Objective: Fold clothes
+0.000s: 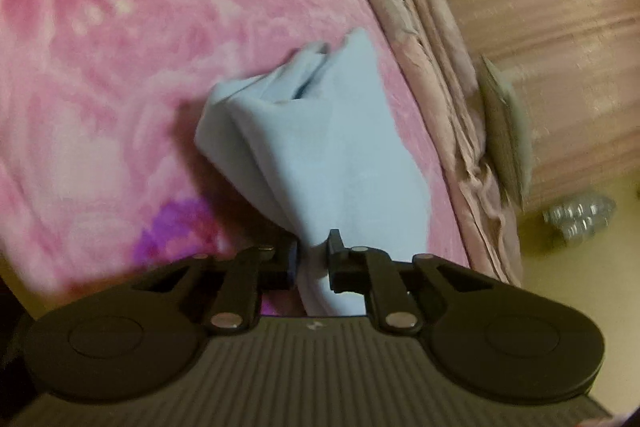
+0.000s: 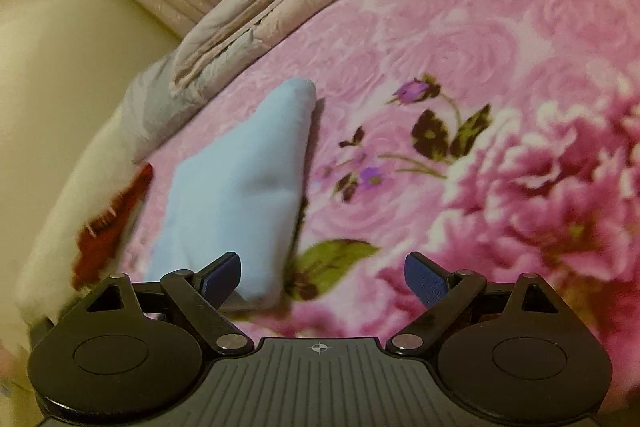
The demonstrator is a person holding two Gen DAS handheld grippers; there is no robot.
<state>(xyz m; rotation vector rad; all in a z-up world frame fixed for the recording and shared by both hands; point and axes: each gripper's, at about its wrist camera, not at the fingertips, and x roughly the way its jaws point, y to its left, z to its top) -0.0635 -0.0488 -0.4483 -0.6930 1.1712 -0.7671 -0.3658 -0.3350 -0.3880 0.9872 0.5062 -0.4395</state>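
A light blue cloth [image 1: 320, 147] hangs bunched over the pink floral blanket [image 1: 120, 87]. My left gripper [image 1: 313, 259] is shut on one end of the cloth and holds it lifted. In the right wrist view the same blue cloth [image 2: 240, 195] stands up in a tall peak over the pink blanket [image 2: 500, 67]. My right gripper [image 2: 322, 277] is open and empty, its left finger [image 2: 222, 277] just in front of the cloth's lower edge.
A folded beige quilt [image 1: 432, 75] lies along the bed edge, also in the right wrist view [image 2: 248, 27]. A wooden panel [image 1: 552, 27] stands beyond it. Clear plastic bottles [image 1: 580, 215] lie on the floor. A white and red cloth [image 2: 100, 219] lies left of the blue cloth.
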